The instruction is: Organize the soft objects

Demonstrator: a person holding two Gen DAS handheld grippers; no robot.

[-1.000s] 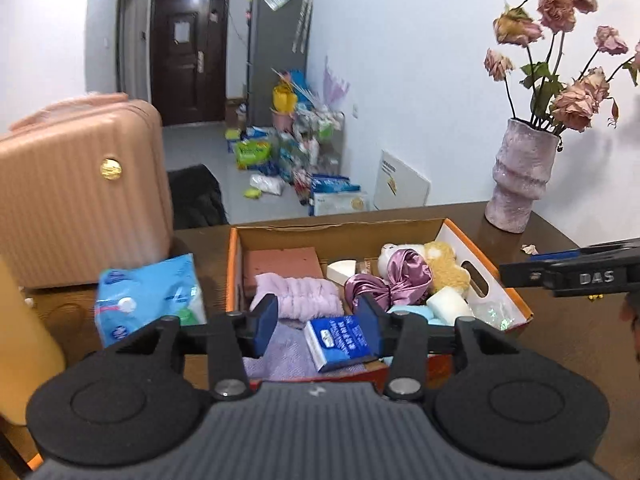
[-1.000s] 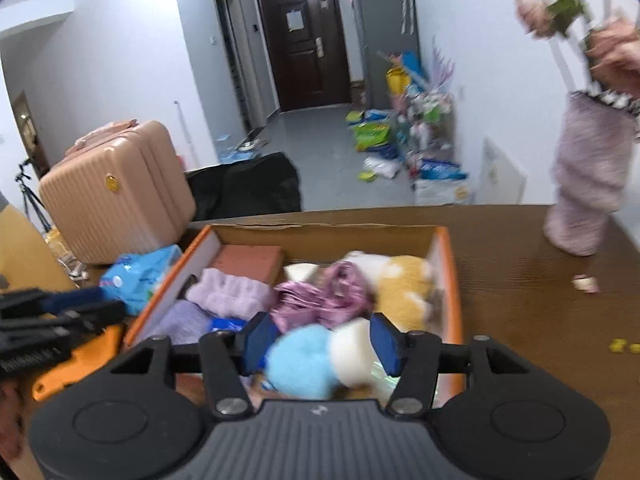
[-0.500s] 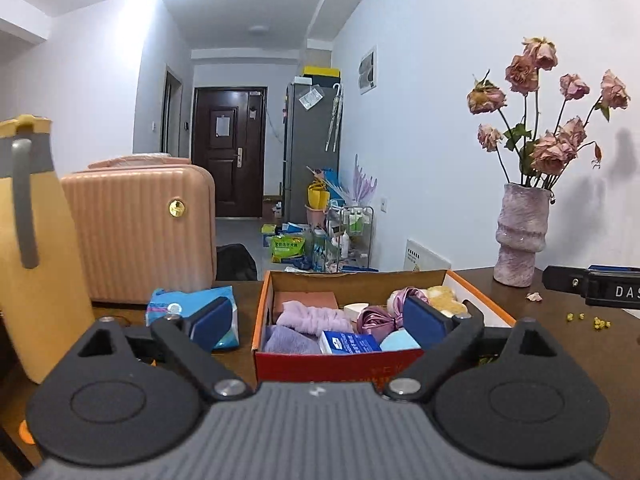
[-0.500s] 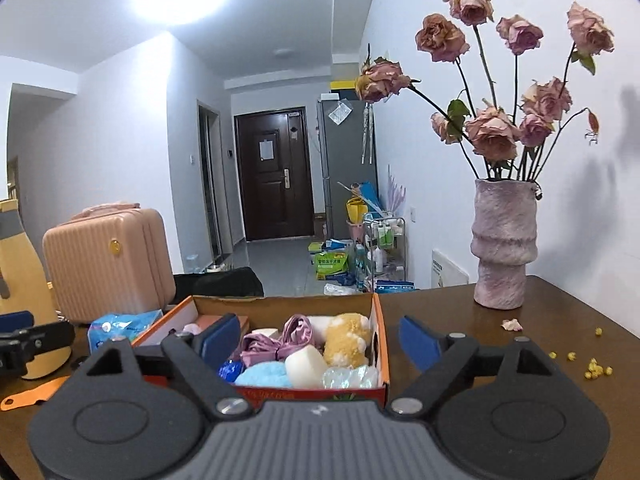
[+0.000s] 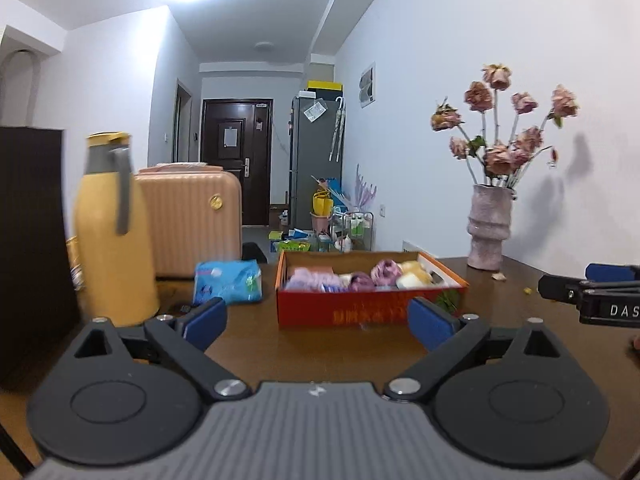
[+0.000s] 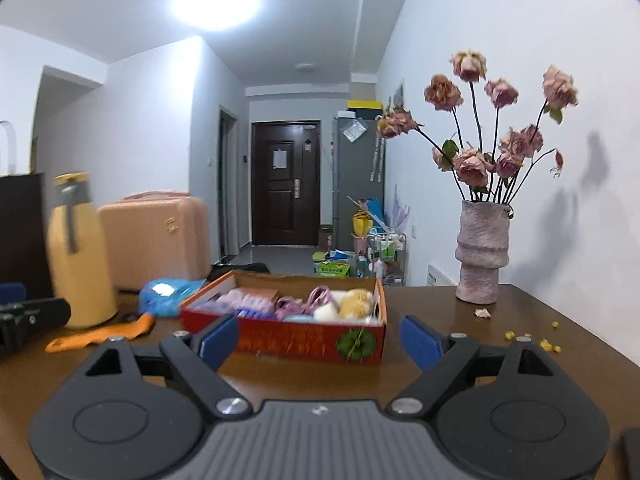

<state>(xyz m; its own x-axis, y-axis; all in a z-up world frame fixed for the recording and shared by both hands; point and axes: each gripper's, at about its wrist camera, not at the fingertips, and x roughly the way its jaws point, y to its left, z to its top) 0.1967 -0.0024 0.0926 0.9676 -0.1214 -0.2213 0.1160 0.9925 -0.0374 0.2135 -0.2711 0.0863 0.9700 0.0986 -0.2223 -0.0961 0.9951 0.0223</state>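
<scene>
A red cardboard box (image 5: 360,312) (image 6: 304,338) stands on the brown table. It holds soft things: a lilac towel (image 6: 246,302), a purple satin scrunchie (image 6: 316,296), a yellow plush toy (image 6: 356,300) and white sponges. My left gripper (image 5: 316,326) is open and empty, low over the table in front of the box. My right gripper (image 6: 318,340) is open and empty, in front of the box too. An orange sock (image 6: 100,334) lies on the table left of the box. A blue tissue pack (image 5: 228,282) lies beside the box.
A yellow thermos (image 5: 112,232) and a pink suitcase (image 5: 192,220) stand at the left. A vase of dried roses (image 6: 482,256) stands at the back right. Yellow crumbs (image 6: 540,340) lie on the right side of the table (image 5: 320,348).
Both grippers have opened wide and pulled back and down from above the box to table level. The tissue packet and sponges seen between the fingers now lie in the box.
</scene>
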